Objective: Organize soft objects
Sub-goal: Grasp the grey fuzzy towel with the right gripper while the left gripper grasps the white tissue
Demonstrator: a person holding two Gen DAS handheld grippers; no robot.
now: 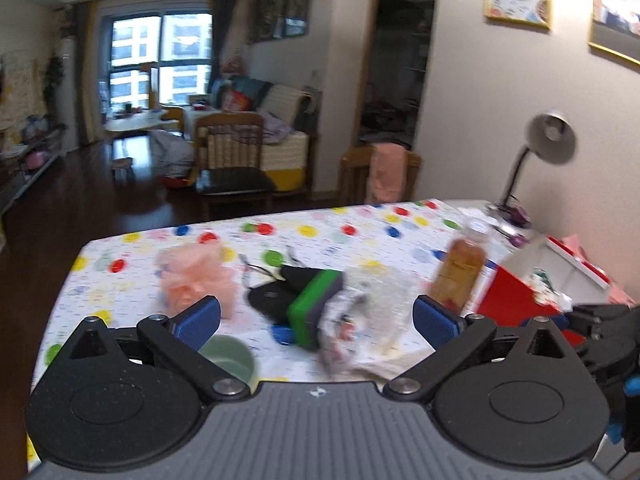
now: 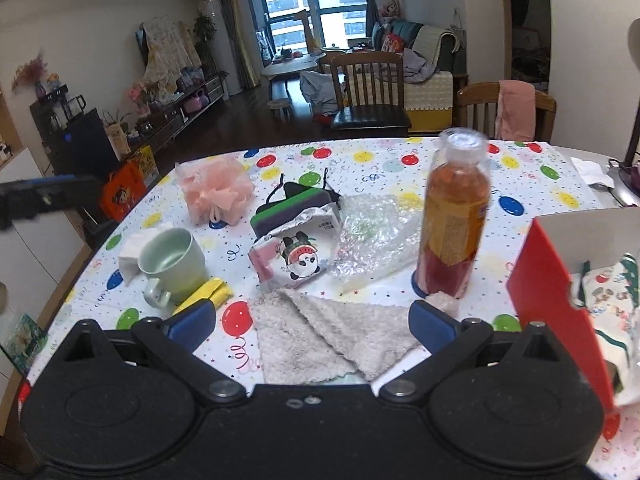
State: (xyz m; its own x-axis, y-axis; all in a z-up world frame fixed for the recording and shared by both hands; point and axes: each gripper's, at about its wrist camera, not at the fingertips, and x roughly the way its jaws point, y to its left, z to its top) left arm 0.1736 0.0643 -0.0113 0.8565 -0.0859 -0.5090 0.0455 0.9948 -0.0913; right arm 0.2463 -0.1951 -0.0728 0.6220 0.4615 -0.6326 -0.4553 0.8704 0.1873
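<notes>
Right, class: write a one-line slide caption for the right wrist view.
Open right gripper above folded grey fleece cloth, with pale green ceramic mug and orange drink bottle on balloon-print tablecloth.

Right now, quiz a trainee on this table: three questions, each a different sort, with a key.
1. True or false: the bottle lies on its side.
2. Which sits nearest the green mug? A) pink bath pouf B) yellow cloth C) red box
3. Fill in: the grey towel lies just ahead of the ___ gripper.

Key: 1 false, it stands upright. 2 B. 3 right; its jaws stand open with nothing between them, as do the left gripper's.
</notes>
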